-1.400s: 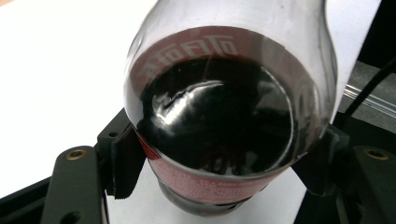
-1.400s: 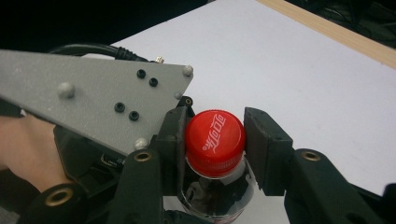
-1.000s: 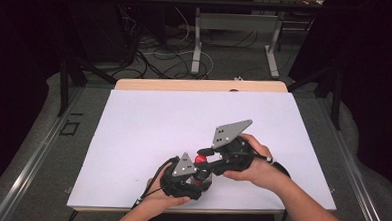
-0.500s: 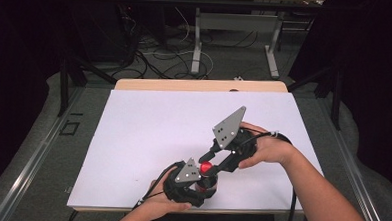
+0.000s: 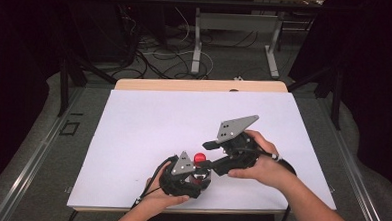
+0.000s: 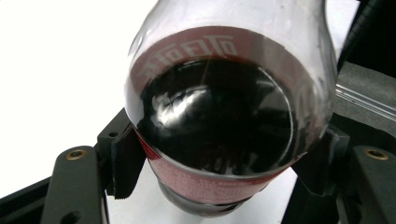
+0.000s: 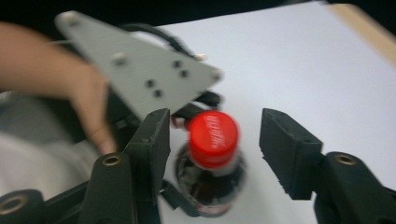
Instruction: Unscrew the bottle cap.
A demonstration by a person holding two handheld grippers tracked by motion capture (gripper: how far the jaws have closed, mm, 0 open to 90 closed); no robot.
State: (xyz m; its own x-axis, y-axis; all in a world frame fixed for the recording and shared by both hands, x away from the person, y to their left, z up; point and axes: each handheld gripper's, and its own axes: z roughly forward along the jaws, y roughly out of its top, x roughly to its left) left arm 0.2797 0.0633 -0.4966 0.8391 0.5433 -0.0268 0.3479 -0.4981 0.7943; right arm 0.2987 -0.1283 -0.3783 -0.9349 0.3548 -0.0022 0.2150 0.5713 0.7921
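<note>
Left gripper [image 5: 193,178] clamps the clear plastic bottle of dark cola [image 6: 229,116] upright near the white table's [image 5: 148,123] front edge, while right gripper [image 7: 212,140], jaws just opening, straddles its red screw cap [image 7: 213,138] without contact.

The high view looks forward and down over the white table [image 5: 148,123], while both gripper views sit close, sharing the cola bottle [image 6: 224,121] and its red cap [image 7: 213,138].
</note>
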